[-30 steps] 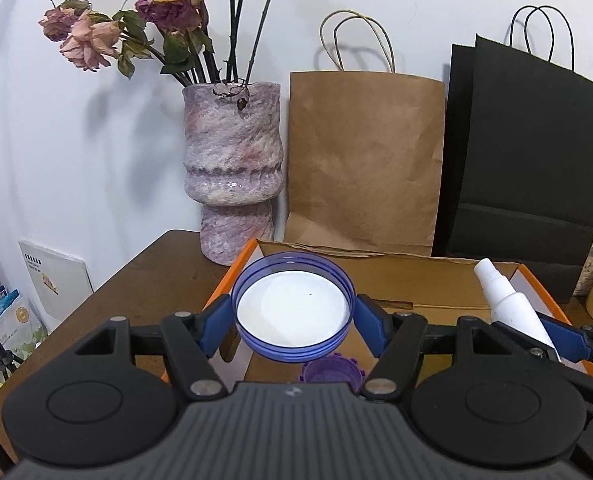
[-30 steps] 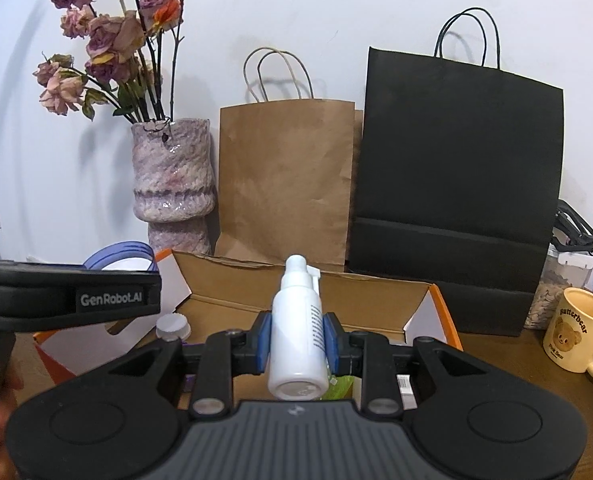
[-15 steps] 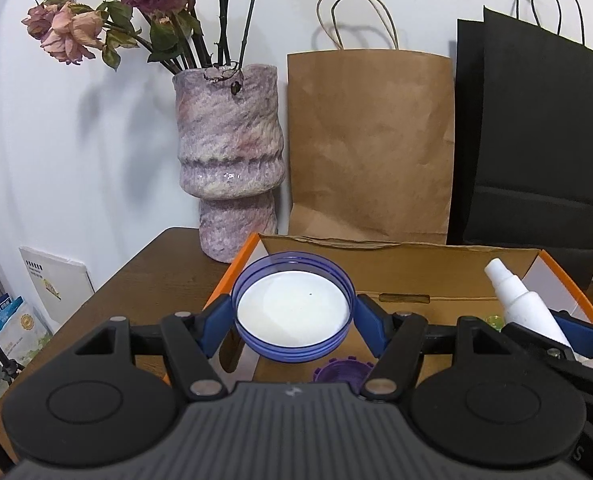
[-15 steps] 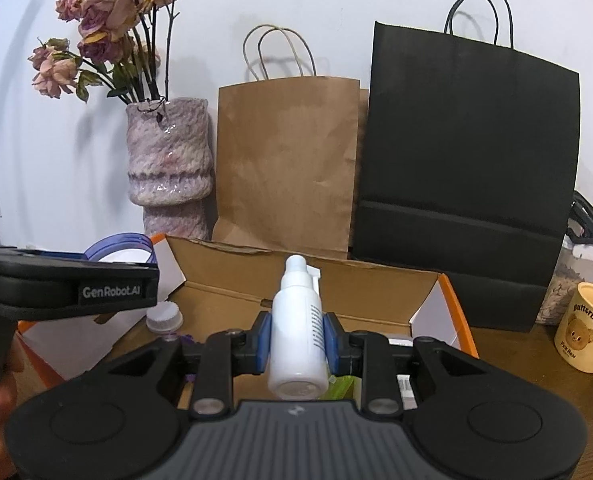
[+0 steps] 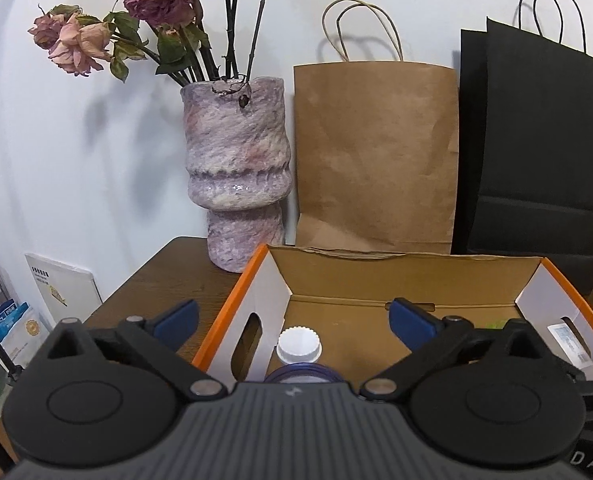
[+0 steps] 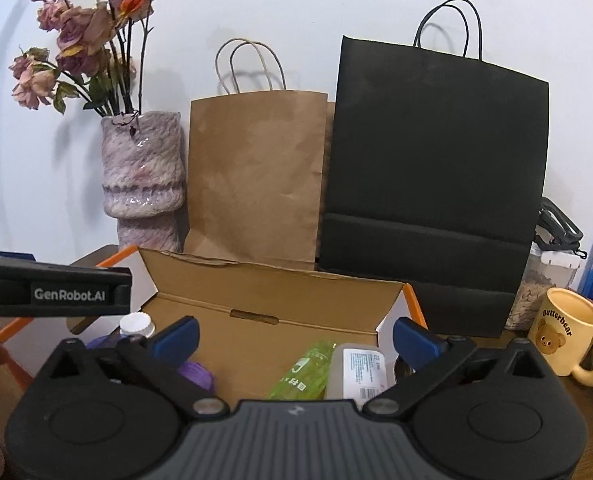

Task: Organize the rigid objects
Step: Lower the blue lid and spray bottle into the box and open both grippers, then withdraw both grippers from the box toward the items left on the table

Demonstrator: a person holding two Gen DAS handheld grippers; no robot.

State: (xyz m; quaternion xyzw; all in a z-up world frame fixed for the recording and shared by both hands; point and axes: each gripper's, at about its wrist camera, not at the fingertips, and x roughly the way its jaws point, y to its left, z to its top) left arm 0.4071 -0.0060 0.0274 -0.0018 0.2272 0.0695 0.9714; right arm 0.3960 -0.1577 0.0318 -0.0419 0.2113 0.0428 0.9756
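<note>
Both sets of jaws just sprang wide and nothing's between them, so the left gripper (image 5: 292, 322) and right gripper (image 6: 295, 336) are empty over the box (image 5: 396, 276). The blue lid (image 5: 303, 376) lies under the left jaws, beside a white cap (image 5: 299, 345). Backing out carelessly could snag the box wall, or dipping could hit the green bottle (image 6: 304, 370) beneath the right jaws.

White wall (image 6: 296, 8) fills the background, evenly lit, soft shadows cast behind standing items. Dark brown wooden table (image 5: 164, 276) abuts the wall; mottled purple vase (image 5: 236, 168) of dried roses at 10 o'clock, brown paper bag (image 5: 376, 156) at 12, black paper bag (image 6: 436, 168) at 2. Cream mug (image 6: 568, 336) at 3 o'clock.
</note>
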